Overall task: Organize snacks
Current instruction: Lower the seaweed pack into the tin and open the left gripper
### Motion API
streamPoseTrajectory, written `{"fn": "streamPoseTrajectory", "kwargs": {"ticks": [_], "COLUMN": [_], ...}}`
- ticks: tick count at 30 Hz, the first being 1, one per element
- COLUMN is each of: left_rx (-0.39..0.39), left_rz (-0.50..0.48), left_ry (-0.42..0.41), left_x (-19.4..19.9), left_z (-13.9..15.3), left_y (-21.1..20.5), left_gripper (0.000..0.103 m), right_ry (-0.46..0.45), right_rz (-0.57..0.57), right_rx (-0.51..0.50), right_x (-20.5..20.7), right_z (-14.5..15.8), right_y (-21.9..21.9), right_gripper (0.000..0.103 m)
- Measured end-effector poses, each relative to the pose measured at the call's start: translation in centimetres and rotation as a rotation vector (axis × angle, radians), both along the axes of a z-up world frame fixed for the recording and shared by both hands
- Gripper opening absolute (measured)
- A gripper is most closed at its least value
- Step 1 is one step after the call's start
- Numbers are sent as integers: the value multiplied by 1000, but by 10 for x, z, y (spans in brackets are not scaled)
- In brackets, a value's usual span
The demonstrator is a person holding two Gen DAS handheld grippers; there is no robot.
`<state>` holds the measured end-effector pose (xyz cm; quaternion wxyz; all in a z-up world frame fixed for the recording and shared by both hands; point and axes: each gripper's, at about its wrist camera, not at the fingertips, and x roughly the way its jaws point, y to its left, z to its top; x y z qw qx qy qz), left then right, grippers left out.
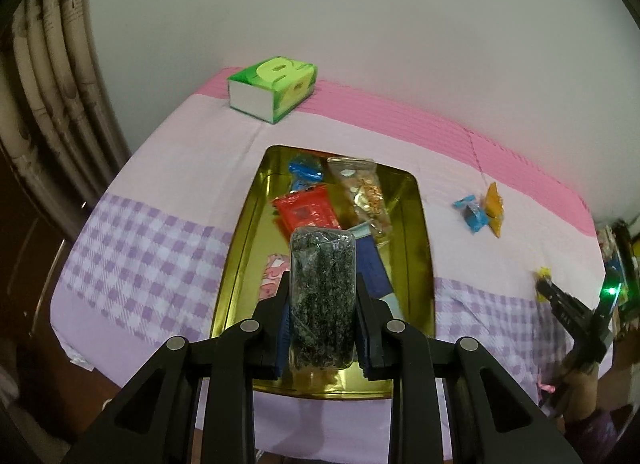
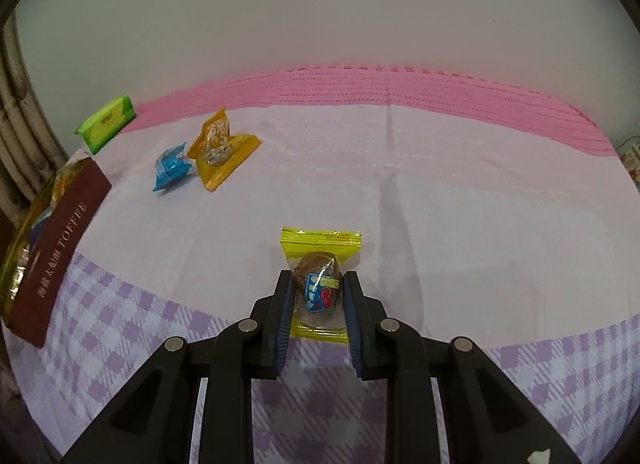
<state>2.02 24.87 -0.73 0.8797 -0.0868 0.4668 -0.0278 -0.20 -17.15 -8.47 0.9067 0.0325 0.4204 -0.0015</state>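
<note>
Pink-lilac checked cloth (image 2: 400, 192) under pale wall (image 1: 360, 24); left fingers (image 1: 322, 288) clamping seaweed pack (image 1: 322, 296); right fingers (image 2: 316, 284) clamping yellow-wrapped sweet (image 2: 320, 248)

plain white wall (image 2: 320, 4) behind pink-lilac tablecloth (image 2: 440, 184)

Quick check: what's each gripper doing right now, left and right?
Left gripper: shut on the seaweed snack pack, held above the gold tin.
Right gripper: shut on the yellow-wrapped snack, over the tablecloth.
</note>
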Motion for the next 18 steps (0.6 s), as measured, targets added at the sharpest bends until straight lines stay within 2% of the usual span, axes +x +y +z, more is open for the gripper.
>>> {"fn": "streamPoseTrajectory", "kwargs": {"ticks": [9,12,18], "left_rx": [0,-25,-1], "left_rz": [-55,-58,-59], "left_ry": [36,26,12], "left_x": [4,4,18], "left_z": [-14,-12,-15], "left_y": [-3,0,1], "left_gripper": [27,27,27], "right_ry": [13,12,8], "right_rz": [-5,-10,-19], "right_rx": [-56,-56,-54], "right_x": [9,9,8], "right_z": [-1,-1,0], "right_y": [5,6,6], "right_gripper": [26,26,22]}}
